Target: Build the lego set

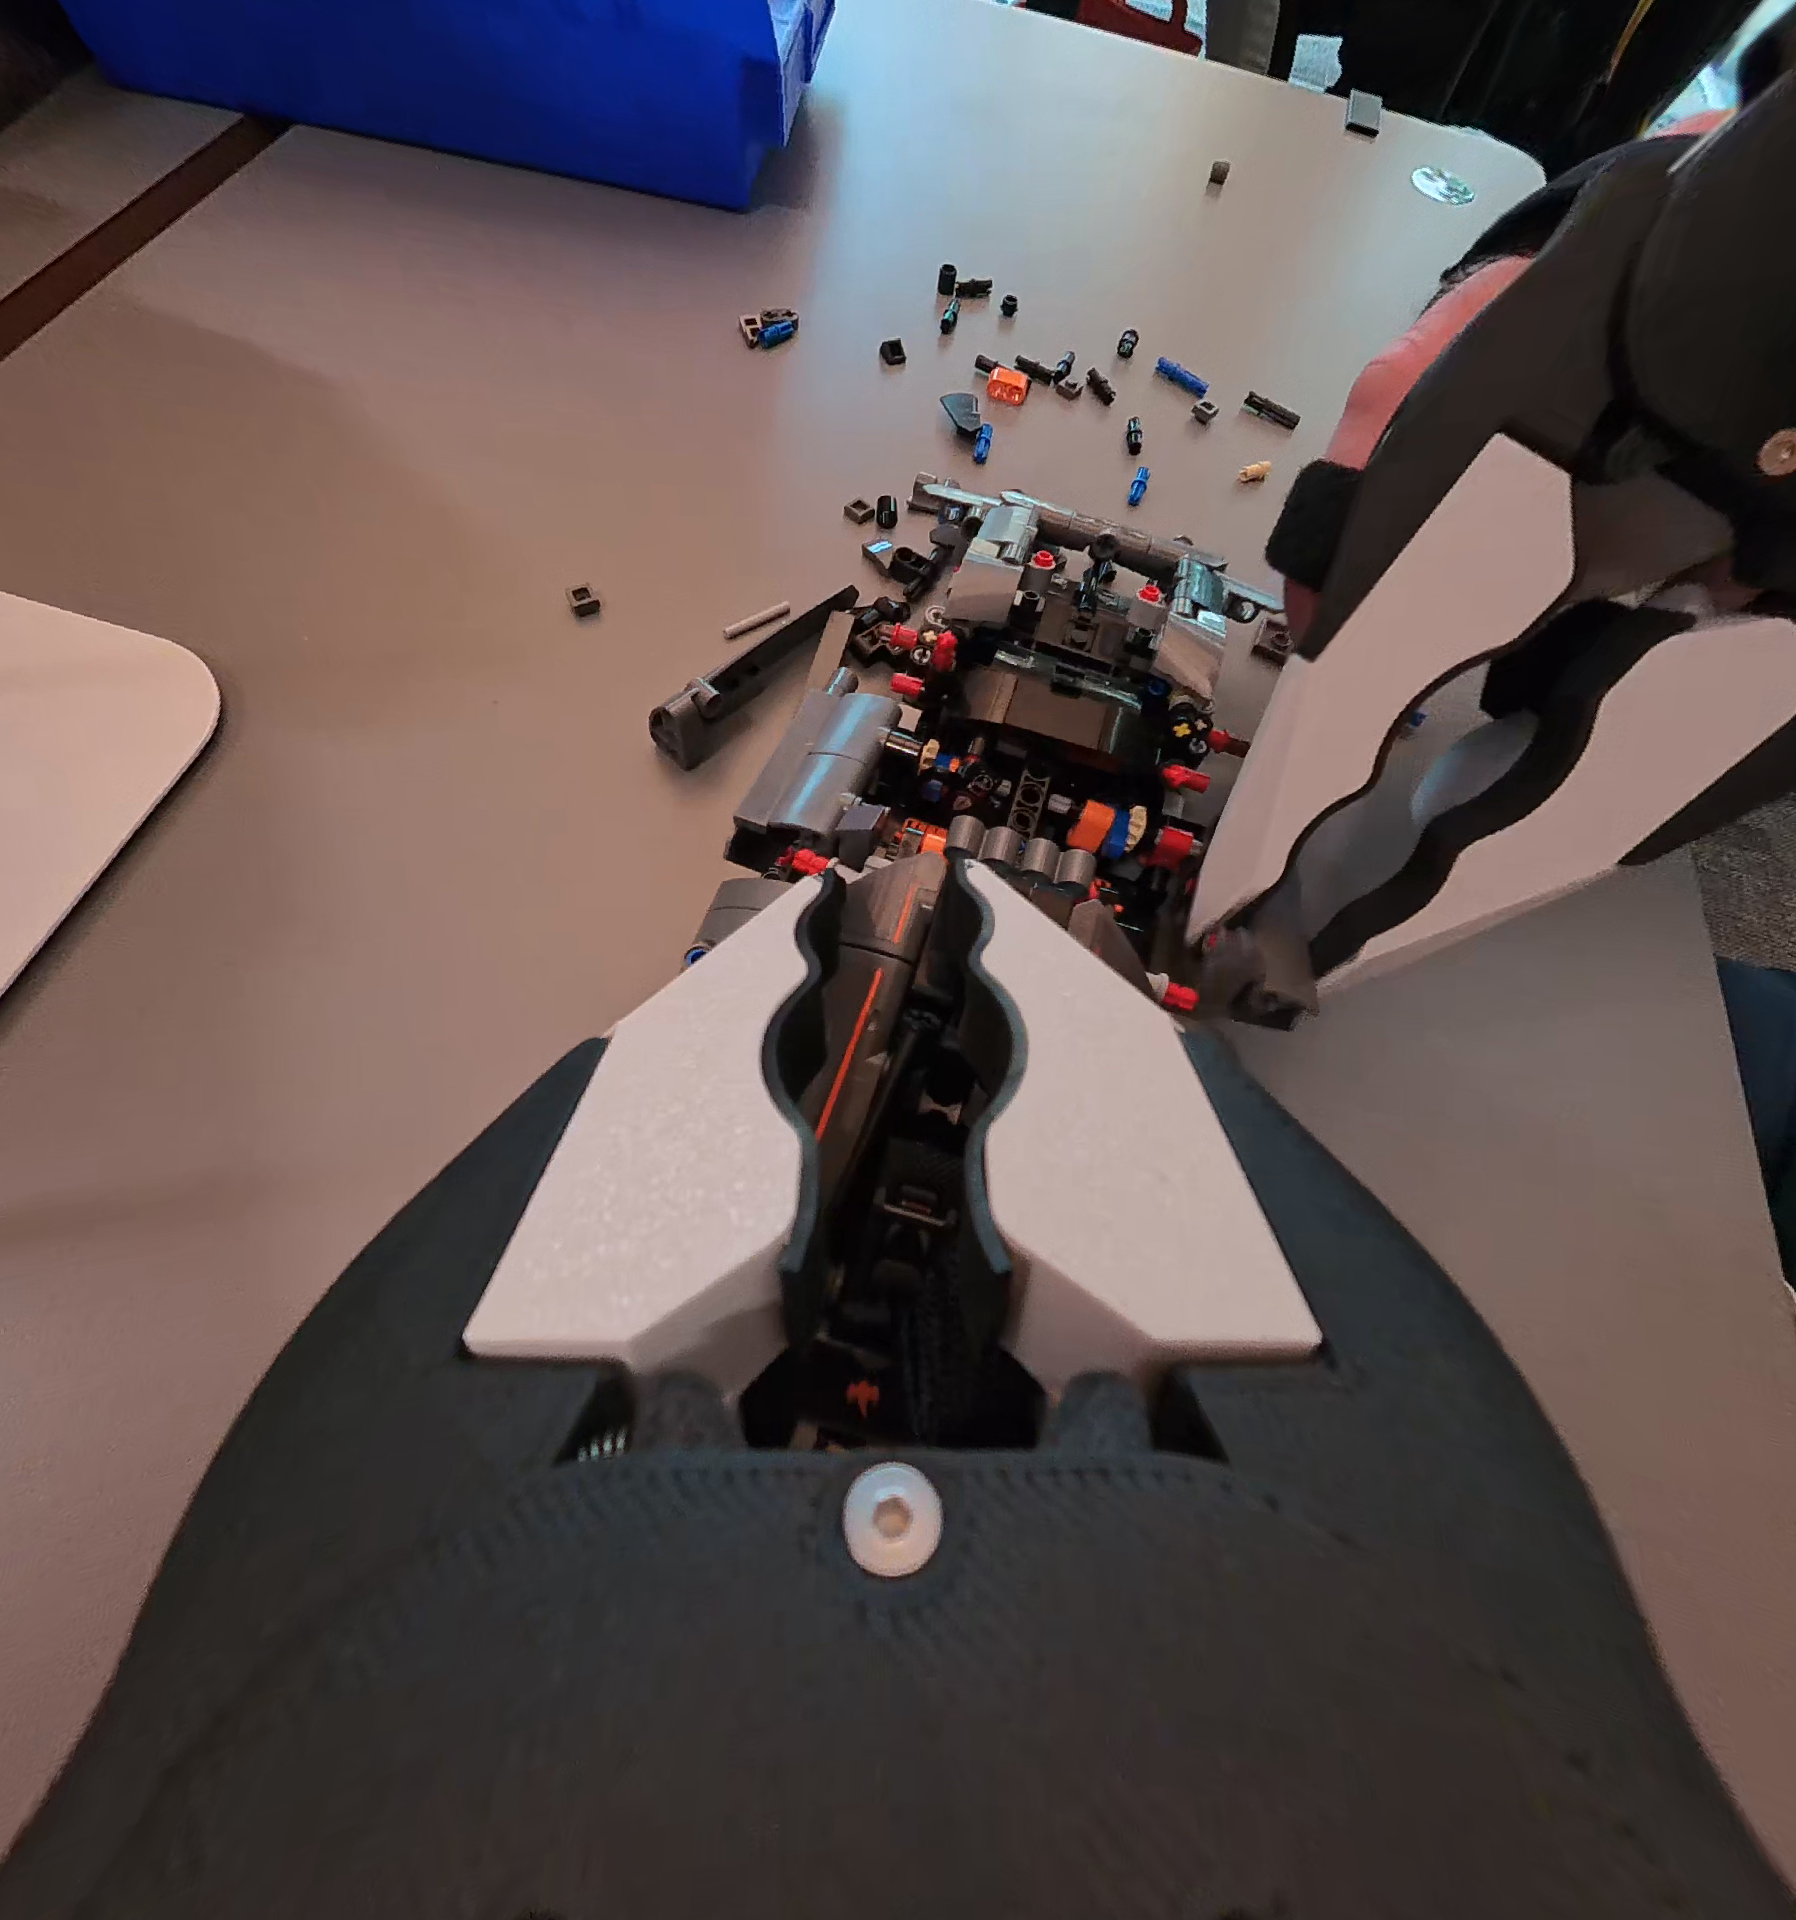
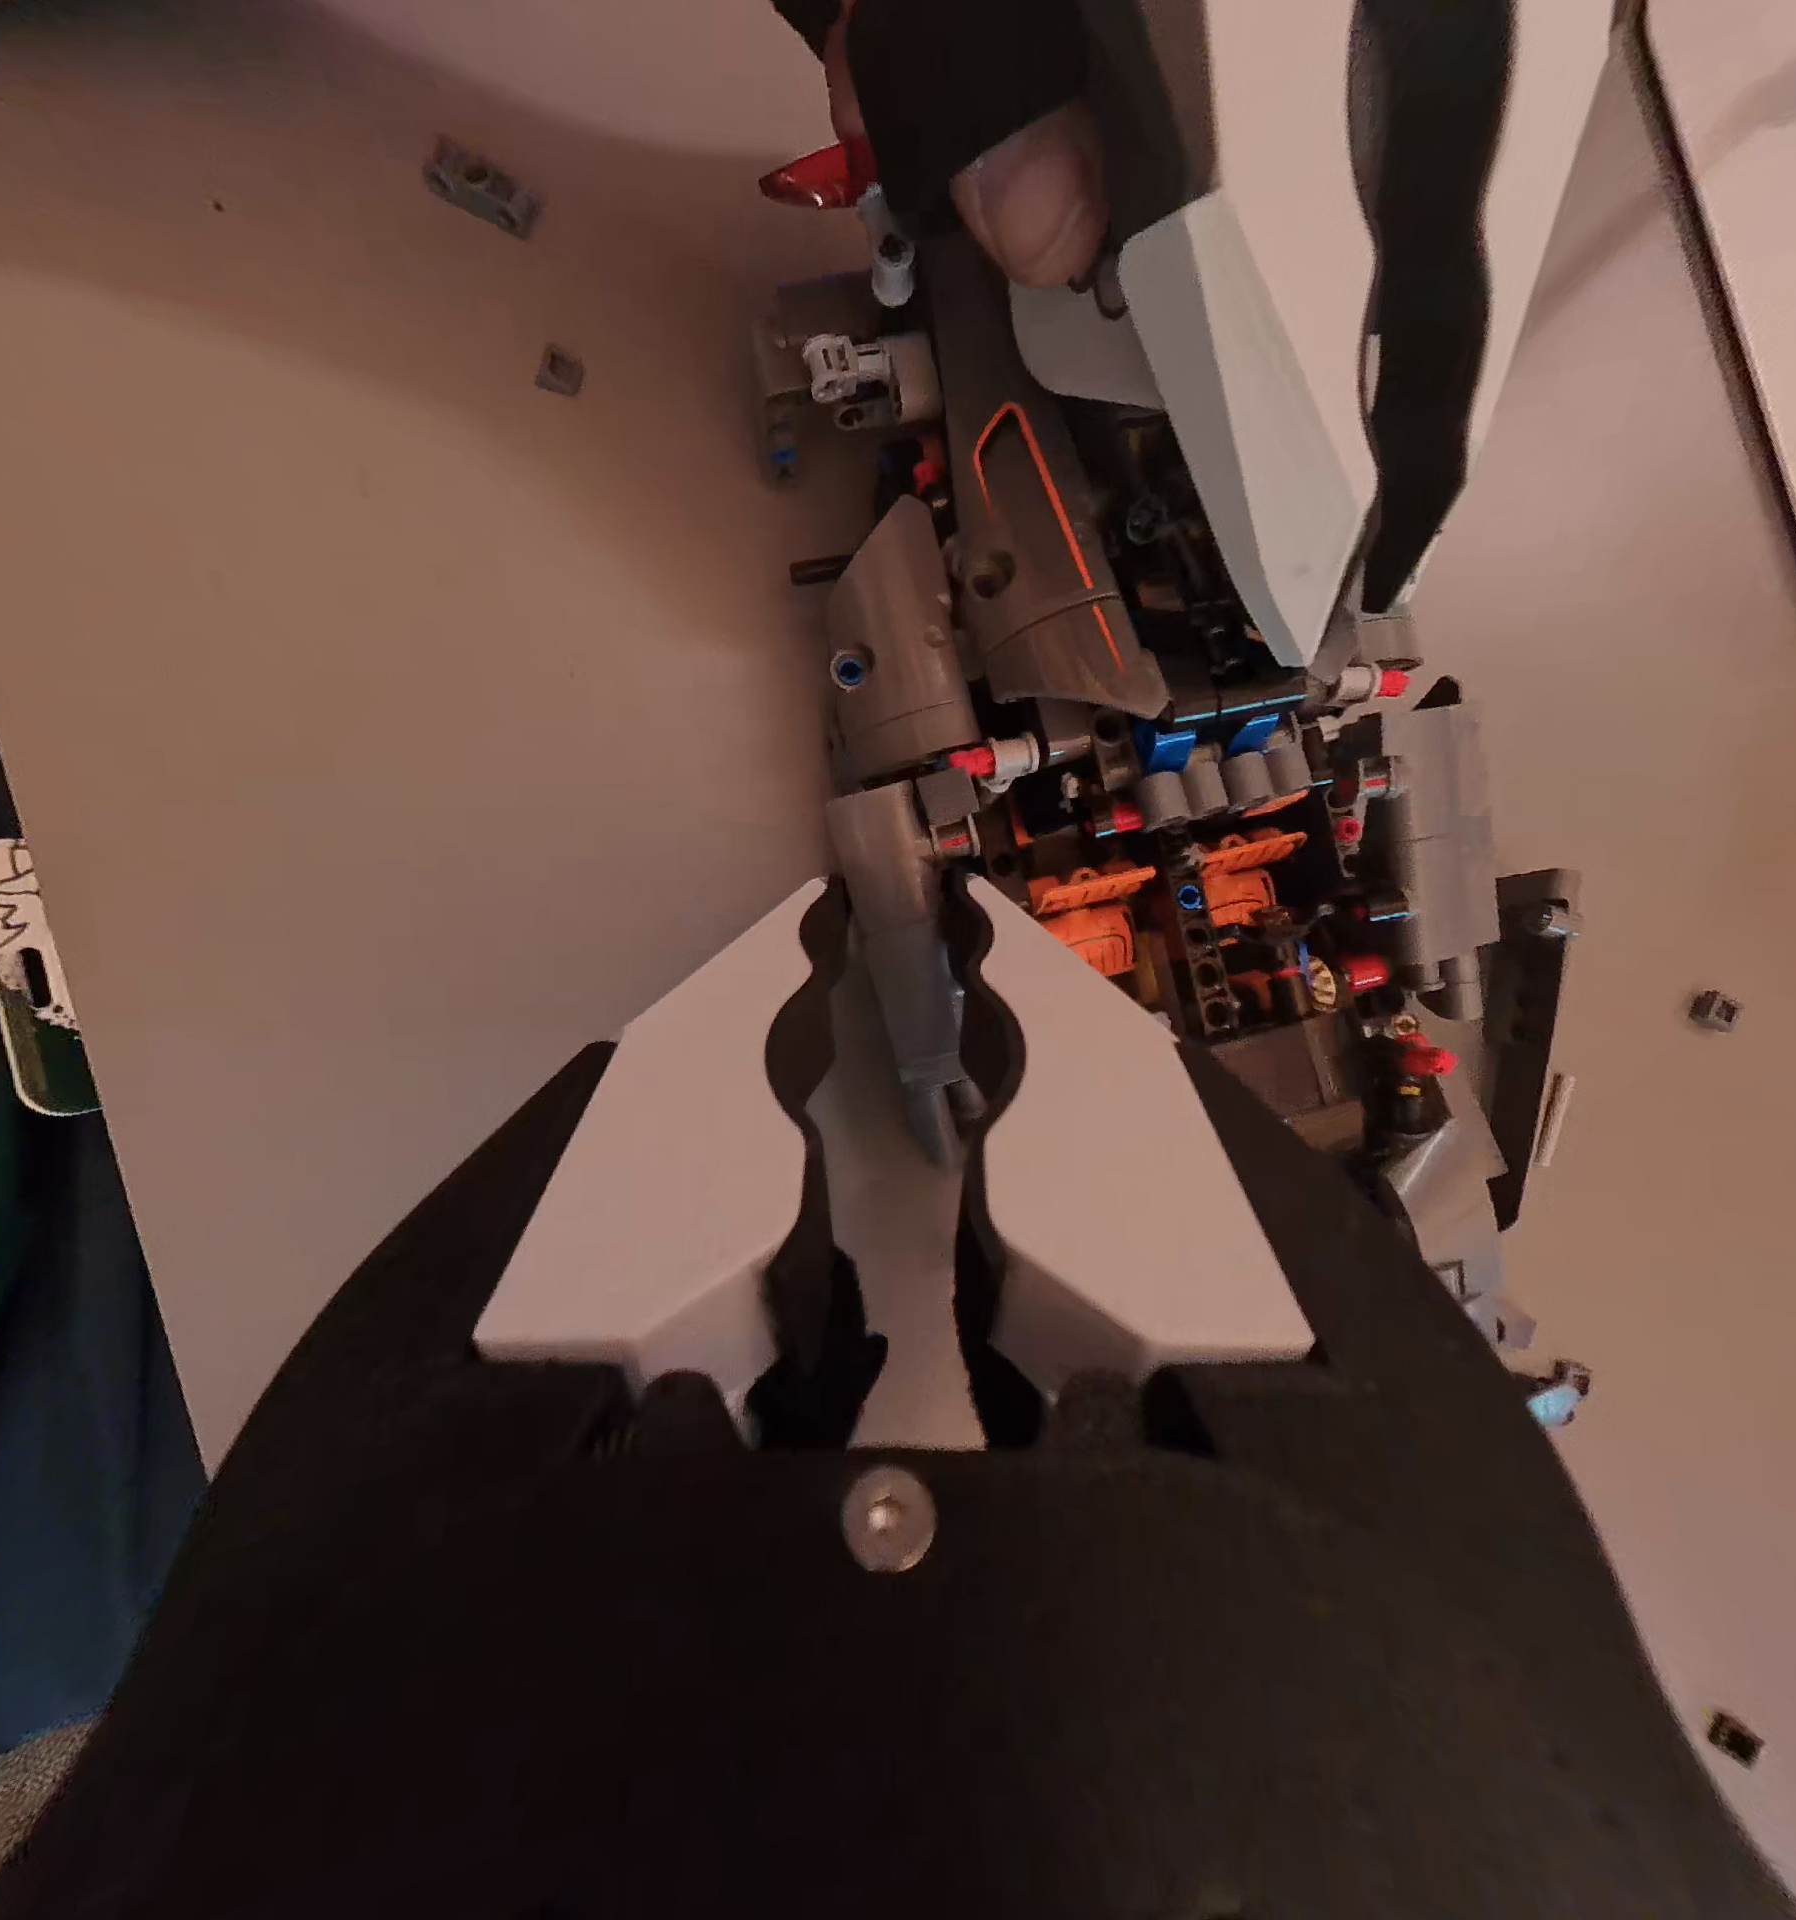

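Steadying the lego car [image 1: 1029,727], its nose is clamped between left gripper [image 1: 889,883] fingers while a grey side panel [image 2: 909,997] is pinched by right gripper [image 2: 899,888] for seating.

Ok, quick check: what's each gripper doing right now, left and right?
Left gripper: closed on the dark grey Lego car model's orange-striped front panel.
Right gripper: closed on a grey tapered Lego panel piece at the model's side.

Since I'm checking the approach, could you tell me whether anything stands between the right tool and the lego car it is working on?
Nothing visible does. The right tool is already at the lego car, its fingers either side of a grey panel piece at the car's edge. The left tool grips the body farther along, clear of that spot.
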Demonstrator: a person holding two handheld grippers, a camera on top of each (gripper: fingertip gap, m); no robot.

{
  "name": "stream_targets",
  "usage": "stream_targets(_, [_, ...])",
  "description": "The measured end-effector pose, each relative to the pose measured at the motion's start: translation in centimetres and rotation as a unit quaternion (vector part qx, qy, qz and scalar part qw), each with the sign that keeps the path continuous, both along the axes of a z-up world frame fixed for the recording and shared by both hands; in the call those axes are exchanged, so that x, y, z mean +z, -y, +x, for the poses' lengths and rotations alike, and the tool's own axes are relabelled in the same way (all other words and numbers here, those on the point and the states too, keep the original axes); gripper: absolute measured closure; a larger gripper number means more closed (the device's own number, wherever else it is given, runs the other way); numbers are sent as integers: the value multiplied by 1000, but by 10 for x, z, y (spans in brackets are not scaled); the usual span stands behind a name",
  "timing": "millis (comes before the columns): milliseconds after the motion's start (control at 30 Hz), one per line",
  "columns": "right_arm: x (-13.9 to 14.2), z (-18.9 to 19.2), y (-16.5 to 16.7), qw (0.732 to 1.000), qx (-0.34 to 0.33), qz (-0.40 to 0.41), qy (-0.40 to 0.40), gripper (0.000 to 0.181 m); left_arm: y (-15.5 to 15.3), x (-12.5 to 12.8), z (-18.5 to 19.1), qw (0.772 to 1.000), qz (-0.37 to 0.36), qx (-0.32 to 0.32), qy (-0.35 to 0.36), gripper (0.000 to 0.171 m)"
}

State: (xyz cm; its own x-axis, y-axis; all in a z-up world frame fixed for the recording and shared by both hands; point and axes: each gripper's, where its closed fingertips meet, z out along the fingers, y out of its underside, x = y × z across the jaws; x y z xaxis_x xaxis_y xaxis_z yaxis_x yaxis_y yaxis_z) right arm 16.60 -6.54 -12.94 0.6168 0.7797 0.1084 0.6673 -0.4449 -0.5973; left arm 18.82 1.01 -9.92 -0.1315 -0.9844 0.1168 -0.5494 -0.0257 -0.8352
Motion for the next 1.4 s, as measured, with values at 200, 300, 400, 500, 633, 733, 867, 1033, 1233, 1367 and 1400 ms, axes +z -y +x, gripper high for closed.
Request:
stream_targets(200, [6,7,3,999,-12,1,-32,164,4,0,1,1000,-1,-8,2,152])
stream_targets(300, [-2,4,2,1000,-6,1,-16,164,6,0,1,1000,-1,-11,-1,153])
stream_targets(400, [0,4,3,1000,-3,-2,-10,164,1,0,-4,1000,-2,-11,-9,149])
stream_targets(500, [6,5,4,1000,-6,-7,-26,163,-15,9,-22,1000,5,7,-9,146])
stream_targets(633, [4,7,5,1000,-7,-7,-22,160,-31,16,-51,999,-31,27,-26,145])
stream_targets(733, [2,6,5,1000,-9,-10,-26,160,-36,-5,-76,993,-55,38,-94,142])
stream_targets(867, [2,6,5,1000,-9,-10,-25,157,-30,-5,-89,994,-40,4,-101,137])
stream_targets(1033, [1,4,6,1000,-6,-15,-27,155,-11,-1,-79,995,31,-57,-77,124])
stream_targets(1233, [0,3,7,999,-7,-14,-31,153,5,0,-63,992,65,-89,-56,112])
stream_targets(1367, [0,3,7,999,-6,-11,-30,152,9,-7,-53,986,104,-94,-84,94])
stream_targets(1400, [0,3,7,999,-6,-11,-29,152,9,-12,-53,984,111,-98,-100,94])
